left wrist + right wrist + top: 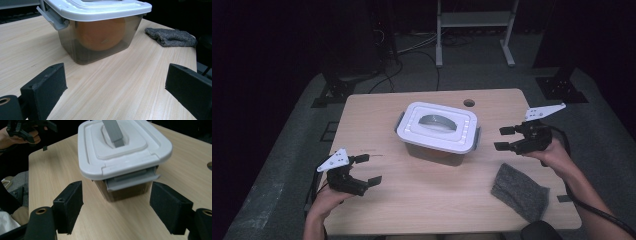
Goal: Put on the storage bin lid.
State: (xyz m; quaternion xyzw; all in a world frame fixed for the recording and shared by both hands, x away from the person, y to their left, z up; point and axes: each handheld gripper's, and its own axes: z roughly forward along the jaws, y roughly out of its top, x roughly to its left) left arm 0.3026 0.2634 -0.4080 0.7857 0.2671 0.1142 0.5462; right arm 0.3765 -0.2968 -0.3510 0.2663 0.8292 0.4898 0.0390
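The left gripper point(368, 169) hovers near the table's point(377, 115) front left corner, jaws spread wide and holding nothing. The right gripper point(504, 138) is just beside the lidded box's point(437, 129) right end, jaws equally wide, touching nothing, facing its grey latch point(132, 181). The box sits mid-table with what seems an orange ball point(101, 33) inside. Bare wood lies between each gripper and the box; a grey cloth point(519, 192) rests near the front right edge.

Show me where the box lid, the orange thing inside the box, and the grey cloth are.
box lid point(437, 126), high view, white top beside the handle.
orange thing point(101, 33), left gripper view, its middle, seen through the box wall.
grey cloth point(519, 191), high view, its middle.
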